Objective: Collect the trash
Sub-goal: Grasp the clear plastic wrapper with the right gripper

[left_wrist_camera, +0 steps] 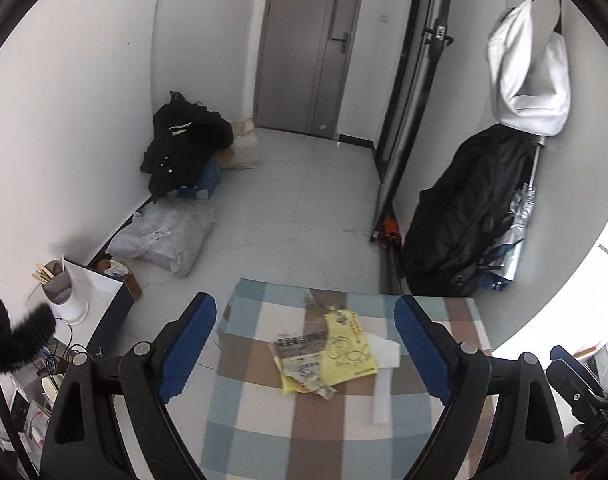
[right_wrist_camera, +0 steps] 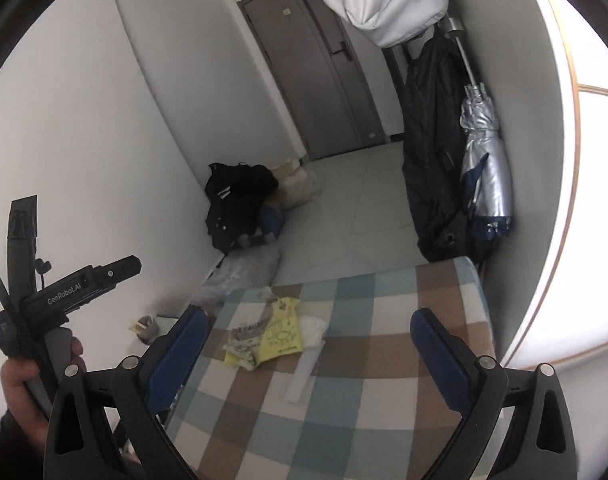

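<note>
A small heap of trash lies on a checked blanket [left_wrist_camera: 263, 432]: a yellow wrapper [left_wrist_camera: 350, 350], a crumpled printed wrapper [left_wrist_camera: 299, 356], a white tissue [left_wrist_camera: 386, 350] and a white paper strip [left_wrist_camera: 382, 398]. My left gripper [left_wrist_camera: 304, 302] hovers open above and short of the heap, which shows between its blue pads [left_wrist_camera: 191, 344]. My right gripper [right_wrist_camera: 308, 313] is open wide and empty, with the yellow wrapper [right_wrist_camera: 281, 334] ahead and left of centre. A hand [right_wrist_camera: 23, 376] holds the left gripper's body [right_wrist_camera: 83, 284] at the left.
A side table [left_wrist_camera: 103, 292] with a white cup of chopsticks [left_wrist_camera: 61, 292] stands left of the bed. On the floor lie a grey plastic bag [left_wrist_camera: 163, 236] and a black jacket pile [left_wrist_camera: 183, 148]. A black coat [left_wrist_camera: 464, 220], a white bag [left_wrist_camera: 528, 68] and a silver umbrella [right_wrist_camera: 484, 152] hang at the right.
</note>
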Demonstrator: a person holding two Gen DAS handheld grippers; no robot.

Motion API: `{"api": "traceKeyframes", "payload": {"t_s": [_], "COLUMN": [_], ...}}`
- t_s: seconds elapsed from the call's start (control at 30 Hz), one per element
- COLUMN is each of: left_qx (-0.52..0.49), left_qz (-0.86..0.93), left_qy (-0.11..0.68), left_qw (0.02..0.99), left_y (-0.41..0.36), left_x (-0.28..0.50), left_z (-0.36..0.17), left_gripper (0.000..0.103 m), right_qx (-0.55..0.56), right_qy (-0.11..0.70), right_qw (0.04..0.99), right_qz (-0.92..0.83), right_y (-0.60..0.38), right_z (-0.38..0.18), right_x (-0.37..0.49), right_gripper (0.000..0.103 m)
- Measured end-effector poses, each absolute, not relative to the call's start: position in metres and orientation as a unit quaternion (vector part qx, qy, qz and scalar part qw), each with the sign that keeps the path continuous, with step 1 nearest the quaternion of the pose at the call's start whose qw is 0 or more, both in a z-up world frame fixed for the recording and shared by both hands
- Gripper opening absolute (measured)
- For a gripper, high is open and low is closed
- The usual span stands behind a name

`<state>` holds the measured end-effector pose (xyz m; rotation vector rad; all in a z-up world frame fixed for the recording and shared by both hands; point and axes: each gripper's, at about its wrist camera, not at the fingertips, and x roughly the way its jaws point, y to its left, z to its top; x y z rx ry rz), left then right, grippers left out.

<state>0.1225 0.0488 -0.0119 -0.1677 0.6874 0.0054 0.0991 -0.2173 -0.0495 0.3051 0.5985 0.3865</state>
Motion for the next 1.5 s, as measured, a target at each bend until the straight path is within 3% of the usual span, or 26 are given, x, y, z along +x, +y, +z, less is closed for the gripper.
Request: {"api": "traceKeyframes", "payload": {"t_s": [0.4, 0.67, 1.3, 1.5], "left_qx": [-0.098, -0.134, -0.191, -0.196], "left_qz": [0.011, 0.039, 0.069, 0.066], "left_qy": [0.38, 0.395, 0.421, 0.426], "left_qw": [0.92, 0.908, 0.884, 0.881], "left_y": [0.088, 0.121, 0.158, 0.159], "left_x": [0.147, 0.161, 0.169, 0.169], "left_z": [-0.038, -0.045, -0.06, -0.062], "left_gripper": [0.089, 0.089, 0.089, 0.089], "right_qx": [0.099, 0.057, -0.06, -0.061], "right_qy": [0.354, 0.387, 0.439, 0.446], "right_qw": [0.902, 0.875, 0.813, 0.813], "right_qz": [0.226, 0.287, 0.379, 0.37], "right_y": [-0.174, -0.124, -0.004, 0.004], "right_z": [-0.091, -0.116, -0.18, -0.186], "right_x": [0.158, 0.188, 0.199, 0.2], "right_gripper": [0.102, 0.096, 0.06, 0.036]}}
